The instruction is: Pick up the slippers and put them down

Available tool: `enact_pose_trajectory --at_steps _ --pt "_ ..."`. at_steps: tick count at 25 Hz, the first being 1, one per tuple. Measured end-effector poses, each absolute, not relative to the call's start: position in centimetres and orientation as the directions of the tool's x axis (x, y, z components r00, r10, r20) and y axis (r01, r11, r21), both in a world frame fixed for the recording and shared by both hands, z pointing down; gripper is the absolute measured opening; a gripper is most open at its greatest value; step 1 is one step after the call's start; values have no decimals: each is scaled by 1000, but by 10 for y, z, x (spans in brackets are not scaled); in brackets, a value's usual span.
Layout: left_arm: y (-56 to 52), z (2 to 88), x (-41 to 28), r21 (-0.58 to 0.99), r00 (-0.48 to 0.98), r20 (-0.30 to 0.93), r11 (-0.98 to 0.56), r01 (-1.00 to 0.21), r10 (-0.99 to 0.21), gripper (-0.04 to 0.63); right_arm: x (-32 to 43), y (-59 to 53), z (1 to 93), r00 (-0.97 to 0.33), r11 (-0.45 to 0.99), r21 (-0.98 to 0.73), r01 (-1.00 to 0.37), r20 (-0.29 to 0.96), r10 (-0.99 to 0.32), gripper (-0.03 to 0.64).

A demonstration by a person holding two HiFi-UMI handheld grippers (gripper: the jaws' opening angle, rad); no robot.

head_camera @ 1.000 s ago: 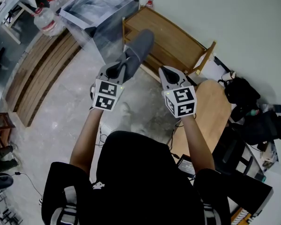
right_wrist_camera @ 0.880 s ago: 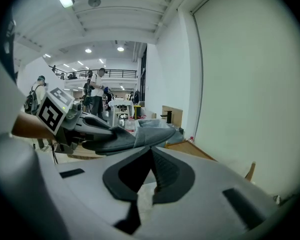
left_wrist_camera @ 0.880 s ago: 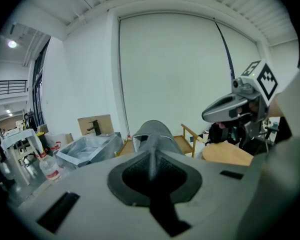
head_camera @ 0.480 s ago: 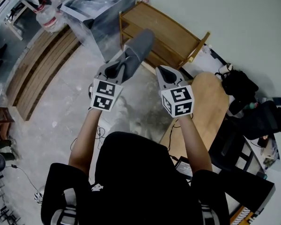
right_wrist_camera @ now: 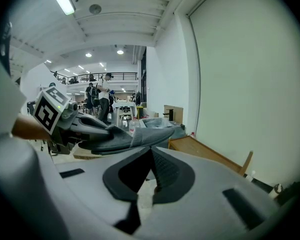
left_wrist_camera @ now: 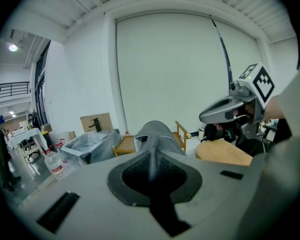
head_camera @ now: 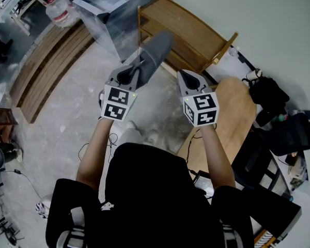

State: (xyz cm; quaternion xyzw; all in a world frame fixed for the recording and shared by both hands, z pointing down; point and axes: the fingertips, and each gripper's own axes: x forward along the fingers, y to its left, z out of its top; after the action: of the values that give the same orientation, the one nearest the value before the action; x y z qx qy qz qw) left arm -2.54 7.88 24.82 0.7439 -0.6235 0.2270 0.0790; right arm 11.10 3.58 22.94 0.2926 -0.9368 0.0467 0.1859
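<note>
Grey slipper (head_camera: 154, 56) is hanging in mid-air, sticking out of the left gripper (head_camera: 136, 71) with its toe pointing away from the person, toward the wooden rack (head_camera: 196, 35) by the wall. The left jaws are squeezing almost fully together on a thin bit of the slipper's near end, so it's properly clamped and isn't touching the floor (head_camera: 67, 118).

In the head view the toe is overlapping the rack's front edge, but I'm not managing to tell whether it's actually above the rack or just short of it.

The right gripper (head_camera: 183, 75) is hovering just beside the left one, at about the same height and pointing roughly the same way. Its jaws are meeting at the tips and carrying nothing, and it's staying clear of the slipper.

A plastic-wrapped box (head_camera: 111, 9) is sitting left of the rack, and a round wooden tabletop (head_camera: 232, 118) is lying off to the right of the right gripper.
</note>
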Motion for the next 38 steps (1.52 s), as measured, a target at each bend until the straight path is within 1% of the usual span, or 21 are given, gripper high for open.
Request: enact_pose_trajectory --at_steps 6,12,22,31,38 --pt "86 260 -43 -162 98 449 -188 -969 -888 23 96 36 242 -753 824 8 -566 401 -521 -2" --pt "93 283 -64 -132 107 486 -194 -972 -867 23 77 39 257 -743 822 -6 -569 432 -511 -2" --pt "89 326 -102 -99 115 520 -193 -976 -847 23 41 35 308 -726 825 -36 -564 497 -475 -2" --pt "74 399 -127 -81 127 585 -214 -973 -801 23 14 15 371 -716 822 -66 -565 534 -450 -2" --pt "64 471 -124 -77 141 612 -236 -969 -778 23 26 4 443 -700 797 -95 -597 547 -459 -2"
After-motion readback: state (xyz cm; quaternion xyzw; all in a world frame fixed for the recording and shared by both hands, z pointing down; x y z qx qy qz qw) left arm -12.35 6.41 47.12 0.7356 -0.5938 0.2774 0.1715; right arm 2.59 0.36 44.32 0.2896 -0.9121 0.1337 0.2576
